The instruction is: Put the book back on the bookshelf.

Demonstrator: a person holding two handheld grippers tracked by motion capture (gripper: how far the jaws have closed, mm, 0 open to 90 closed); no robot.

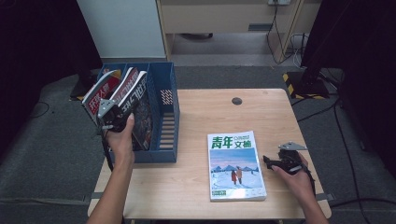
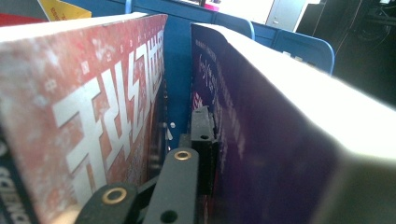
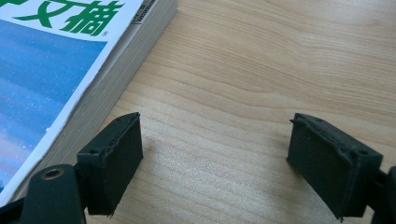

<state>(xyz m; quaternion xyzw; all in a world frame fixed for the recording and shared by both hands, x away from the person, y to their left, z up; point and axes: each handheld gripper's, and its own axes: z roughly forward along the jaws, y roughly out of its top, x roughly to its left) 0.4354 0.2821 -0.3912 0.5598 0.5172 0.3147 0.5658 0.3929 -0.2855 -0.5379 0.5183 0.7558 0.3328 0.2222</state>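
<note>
The left gripper is pinching, jaws nearly closed, a dark-covered magazine standing tilted in the blue file rack beside a red magazine, while the right gripper is resting wide-jawed near the green-titled magazine lying on the table.

Left tool raised, forearm stretched forward, jaws nearly closed, pinching something thin. Right tool held low, jaws spread wide with nothing between them, wrist relaxed.

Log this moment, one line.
left gripper: shut on magazine in blue rack | right gripper: open, beside magazine stack
</note>
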